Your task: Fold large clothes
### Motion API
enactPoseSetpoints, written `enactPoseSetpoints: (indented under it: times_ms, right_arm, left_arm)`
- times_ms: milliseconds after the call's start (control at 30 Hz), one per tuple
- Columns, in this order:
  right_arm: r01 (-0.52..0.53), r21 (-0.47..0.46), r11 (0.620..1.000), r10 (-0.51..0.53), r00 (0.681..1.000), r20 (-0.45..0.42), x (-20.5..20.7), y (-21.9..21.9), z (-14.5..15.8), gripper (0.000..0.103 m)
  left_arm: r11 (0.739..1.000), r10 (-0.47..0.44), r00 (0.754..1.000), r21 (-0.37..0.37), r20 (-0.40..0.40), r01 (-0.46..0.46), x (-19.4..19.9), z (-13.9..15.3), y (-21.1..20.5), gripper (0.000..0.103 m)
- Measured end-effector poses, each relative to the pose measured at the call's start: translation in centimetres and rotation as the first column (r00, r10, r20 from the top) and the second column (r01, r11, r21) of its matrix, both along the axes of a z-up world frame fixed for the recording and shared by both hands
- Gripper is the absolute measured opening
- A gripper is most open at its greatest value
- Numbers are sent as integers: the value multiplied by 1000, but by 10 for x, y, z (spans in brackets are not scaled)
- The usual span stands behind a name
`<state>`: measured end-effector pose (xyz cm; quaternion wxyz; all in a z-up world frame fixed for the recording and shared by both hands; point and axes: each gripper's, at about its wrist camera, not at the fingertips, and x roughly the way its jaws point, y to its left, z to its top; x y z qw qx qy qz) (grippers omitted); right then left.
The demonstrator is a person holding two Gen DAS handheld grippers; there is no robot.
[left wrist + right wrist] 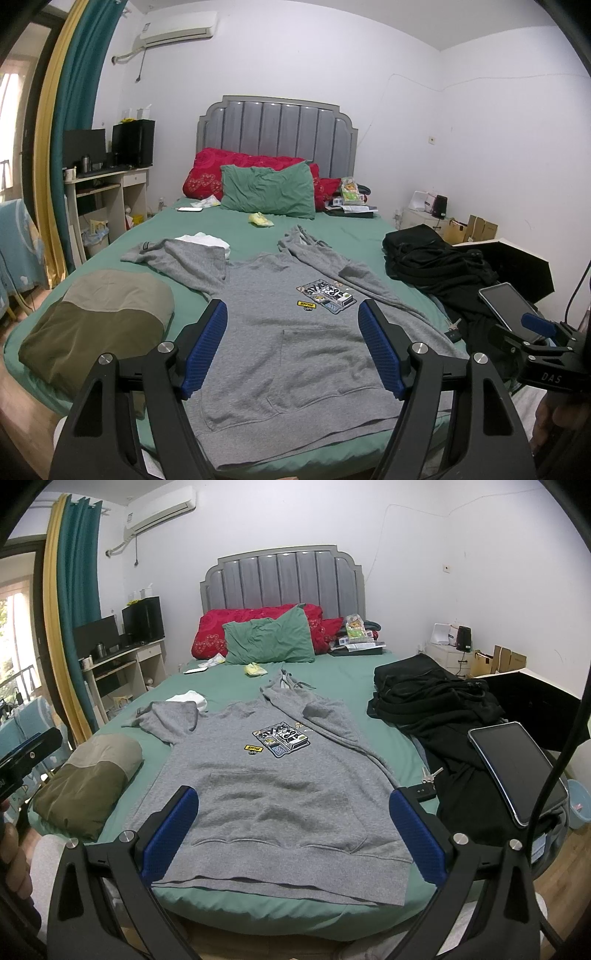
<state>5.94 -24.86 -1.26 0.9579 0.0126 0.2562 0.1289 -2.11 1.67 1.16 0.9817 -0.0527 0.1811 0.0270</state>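
A grey hoodie (pixel 288 332) (pixel 258 786) lies spread flat, front up, on the green bed sheet (pixel 332 236) (pixel 332 668), hem toward me, hood and sleeves toward the headboard. A printed patch (pixel 325 293) (pixel 280 738) marks its chest. My left gripper (pixel 291 314) hovers open above the hoodie's lower half, blue pads (pixel 207 347) wide apart with nothing between them. Near the hem, my right gripper (pixel 293 805) also stands open and holds nothing. Part of the right gripper's body (pixel 539 339) shows at the left wrist view's right edge.
A folded olive and tan garment (pixel 96 325) (pixel 88 782) lies left of the hoodie. A heap of black clothes (pixel 436 258) (pixel 436 694), keys (pixel 430 775) and a tablet (pixel 517 771) sit to the right. Pillows (pixel 269 192) and small items crowd the headboard end.
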Motion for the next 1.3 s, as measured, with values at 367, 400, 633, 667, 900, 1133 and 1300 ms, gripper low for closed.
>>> enactPoseSetpoints:
  times_ms: [367,400,633,667,900,1133,1300]
  right_arm:
    - [1,1,1000,-1,1000,-1,0,0,-1,102]
    - [0,2,1000,0,1000,0,0,0,-1,102]
    - [2,-3,1000,-2,1000,-6,0,1,-2,102]
    - [2,-4,1000,-2,1000,-8,3,1,-6,102]
    - [-2,-50,999,1,999,-36,28,12,-13,102]
    - [-44,-92,995,39,998,-57,104,24,-29,102]
    - [-107,-145,984,101,994,-48,216,44,-42,98]
  left_arm:
    - [1000,3,1000,2,-2,-3,-1,0,1,76]
    - [1000,5,1000,2,-1,-5,-1,1,1,76]
    - [1000,-10,1000,-18,2,10,-2,1,3,76]
    - [999,-19,1000,-28,1,19,-1,1,4,76]
    - [999,-49,996,-13,-71,49,29,-8,9,77]
    - [995,-86,980,-66,-181,75,100,-45,37,87]
    - [984,-161,968,-103,-194,143,184,-64,68,87]
